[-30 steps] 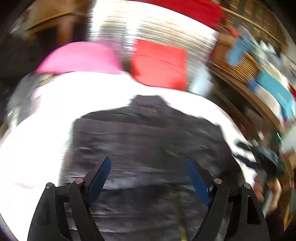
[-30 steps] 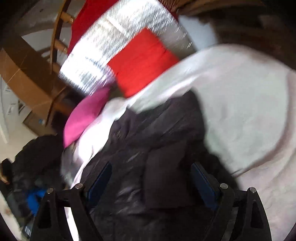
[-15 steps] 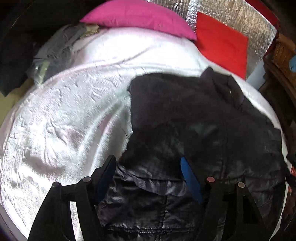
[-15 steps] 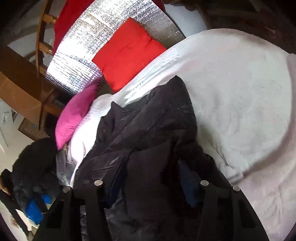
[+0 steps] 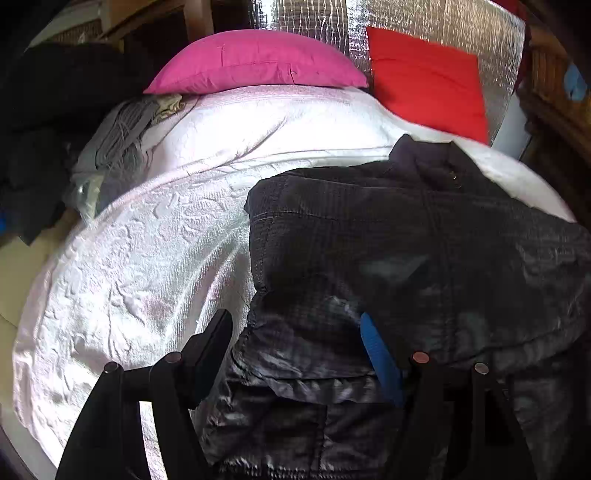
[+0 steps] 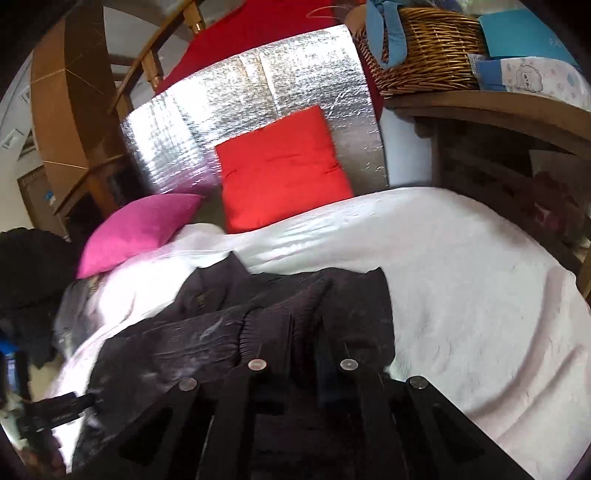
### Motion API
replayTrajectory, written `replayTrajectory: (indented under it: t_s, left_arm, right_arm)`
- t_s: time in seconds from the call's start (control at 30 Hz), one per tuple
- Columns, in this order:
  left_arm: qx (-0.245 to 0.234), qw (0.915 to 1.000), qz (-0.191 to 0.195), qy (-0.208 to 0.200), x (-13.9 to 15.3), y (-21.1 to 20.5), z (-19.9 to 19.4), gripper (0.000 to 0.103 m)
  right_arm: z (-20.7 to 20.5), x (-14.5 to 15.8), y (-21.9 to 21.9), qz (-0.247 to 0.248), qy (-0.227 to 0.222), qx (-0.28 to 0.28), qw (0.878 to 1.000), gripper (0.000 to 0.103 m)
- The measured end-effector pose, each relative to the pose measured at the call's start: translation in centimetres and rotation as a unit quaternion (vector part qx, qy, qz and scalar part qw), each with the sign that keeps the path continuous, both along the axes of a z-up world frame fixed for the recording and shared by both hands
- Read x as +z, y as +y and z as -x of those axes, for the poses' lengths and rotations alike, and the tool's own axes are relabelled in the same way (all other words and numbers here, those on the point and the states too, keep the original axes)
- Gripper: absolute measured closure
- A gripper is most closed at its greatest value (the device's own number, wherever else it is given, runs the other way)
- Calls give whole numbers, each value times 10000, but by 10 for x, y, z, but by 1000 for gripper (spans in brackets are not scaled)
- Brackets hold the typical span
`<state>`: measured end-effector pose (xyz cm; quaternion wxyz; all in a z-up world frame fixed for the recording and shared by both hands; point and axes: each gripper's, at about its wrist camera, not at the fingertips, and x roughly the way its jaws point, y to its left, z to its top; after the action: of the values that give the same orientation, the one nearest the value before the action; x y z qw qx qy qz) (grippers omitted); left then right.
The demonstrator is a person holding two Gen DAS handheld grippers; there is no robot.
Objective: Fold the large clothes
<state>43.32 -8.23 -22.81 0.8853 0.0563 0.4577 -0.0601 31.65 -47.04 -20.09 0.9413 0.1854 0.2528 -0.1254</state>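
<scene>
Right wrist view, right tool [image 6: 303,354] pinching dark jacket [image 6: 207,332], left tool [image 5: 295,347] spread, pink pillow [image 6: 136,229], red cushion [image 6: 280,170]

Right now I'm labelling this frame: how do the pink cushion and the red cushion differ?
The pink cushion lies flat on the white bedspread; the red cushion stands propped against the silver foil panel. In the left wrist view the pink cushion sits left of the red one, near a grey bundle. The pink one looks plump with curved edges; the red one squarer. Both are plain, beyond the dark jacket.
</scene>
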Motion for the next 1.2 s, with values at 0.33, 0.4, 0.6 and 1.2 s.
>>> replayTrajectory:
  t_s: [0.33, 0.4, 0.6, 1.2]
  left_arm:
    - [-18, 9998, -175, -47, -12, -7, -11, 30]
    - [-1, 9998, -170, -40, -12, -6, -12, 30]
    - [-31, 9995, -289, -84, -14, -10, -8, 30]
    - [-93, 9990, -424, -95, -18, -20, -9, 28]
  right_arm:
    - [-42, -55, -50, -1158, 1015, -130, 9880, 85]
    - [-37, -51, -56, -1497, 948, -147, 9841, 84]
    - [-23, -37, -63, -1614, 836, -124, 9833, 47]
    - [-43, -55, -30, -496, 1051, -197, 9930, 68]
